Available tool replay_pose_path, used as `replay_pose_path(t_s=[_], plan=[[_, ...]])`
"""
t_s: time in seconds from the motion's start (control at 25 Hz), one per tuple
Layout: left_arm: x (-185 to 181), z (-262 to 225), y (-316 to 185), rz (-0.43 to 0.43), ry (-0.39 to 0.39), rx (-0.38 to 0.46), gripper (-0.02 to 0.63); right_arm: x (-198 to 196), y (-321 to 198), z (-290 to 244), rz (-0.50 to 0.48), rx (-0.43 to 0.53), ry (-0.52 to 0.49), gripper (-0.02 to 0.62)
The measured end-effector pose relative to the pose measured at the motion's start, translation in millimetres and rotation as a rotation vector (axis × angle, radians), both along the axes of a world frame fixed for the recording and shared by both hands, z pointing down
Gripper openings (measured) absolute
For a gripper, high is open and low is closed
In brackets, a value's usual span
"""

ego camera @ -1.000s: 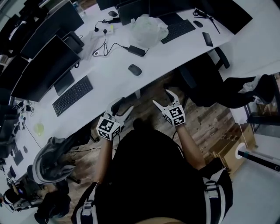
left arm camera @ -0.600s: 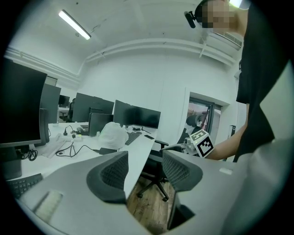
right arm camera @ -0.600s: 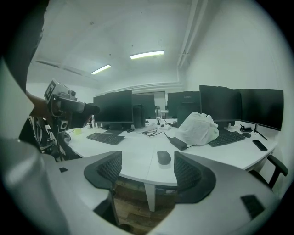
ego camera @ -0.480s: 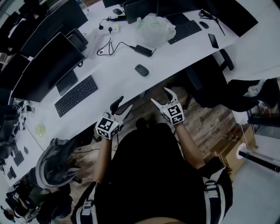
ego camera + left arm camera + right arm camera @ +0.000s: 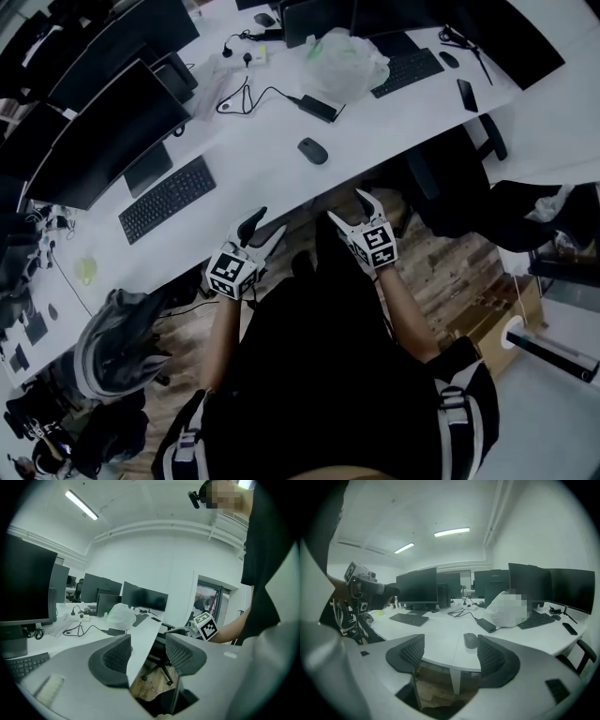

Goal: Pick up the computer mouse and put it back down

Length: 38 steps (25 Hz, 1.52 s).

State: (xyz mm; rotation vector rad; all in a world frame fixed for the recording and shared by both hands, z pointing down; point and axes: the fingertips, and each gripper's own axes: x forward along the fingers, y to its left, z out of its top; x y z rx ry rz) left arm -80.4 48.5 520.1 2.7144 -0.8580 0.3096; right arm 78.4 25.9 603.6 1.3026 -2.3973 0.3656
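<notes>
Since a second ago the counter (image 5: 262,164) has slid nearer in my head view and the computer mouse (image 5: 313,150) has drifted rightward with it. Both tongs have kept station short of the edge. The left tongs (image 5: 269,223) are spread wide with nothing in them, looking along the counter's edge; I judge they are simply held clear. The mouse lies ahead of both tongs, near the counter's front edge, untouched and well apart from them. The right tongs (image 5: 349,208) gape equally wide and empty. Their own camera frames the mouse just inside the right-hand jaw, so I reckon they are lining up the grasp.
</notes>
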Motion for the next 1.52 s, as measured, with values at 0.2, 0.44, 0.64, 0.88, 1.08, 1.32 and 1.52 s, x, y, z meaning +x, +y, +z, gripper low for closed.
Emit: replay_pose_path(t_s=[0.2,0.44,0.64,0.88,1.08,1.32,1.52], plan=[[-6,-1,-12,-0.034,-0.007,-0.004,0.223,-1,-22,0,-0.027,-0.004,-0.001,0.353],[-5,-3,-29,-0.053,-0.018,-0.008,0.219,-9,-52,-1,-0.068,-0.003,-0.006,0.350],[0,-3,-43,-0.073,-0.024,-0.017,0.219,-13,-68,3,-0.110,-0.023,-0.004,0.350],[-1,-1,-59,-0.115,-0.020,-0.038,0.219,-20,-89,11,-0.162,-0.061,0.001,0.348],[2,3,-78,-0.161,-0.016,-0.054,0.219,-29,-109,14,-0.211,-0.075,-0.022,0.350],[13,7,-94,-0.190,-0.025,-0.075,0.219,-28,-128,30,-0.259,-0.115,-0.013,0.350],[18,14,-106,-0.228,-0.049,-0.096,0.219,-28,-143,49,-0.295,-0.151,-0.024,0.348]])
